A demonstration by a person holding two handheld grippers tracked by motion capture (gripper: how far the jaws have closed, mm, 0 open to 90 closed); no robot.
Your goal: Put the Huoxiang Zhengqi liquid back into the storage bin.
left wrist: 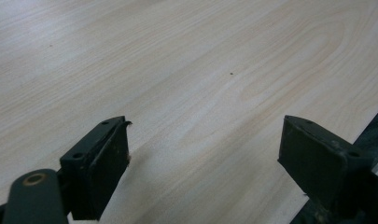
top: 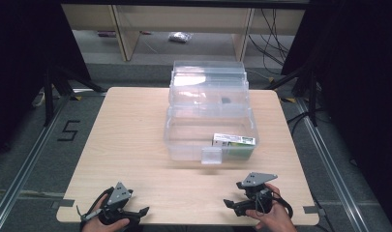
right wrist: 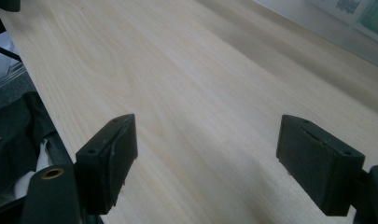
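The clear plastic storage box [top: 210, 128] stands open at the middle of the pale wooden table [top: 130, 140], its lid tilted up behind it, and a white and green carton [top: 233, 140] lies inside, at its front right corner. The work seems hardly begun (nothing is gripped yet). The left gripper [top: 135, 213] and the right gripper [top: 231, 204] rest near the table's near edge, well apart from the box. Both have their jaws spread wide, holding nothing.

left gripper [left wrist: 205, 154] with jaws wide apart over bare wooden table [left wrist: 200, 70]
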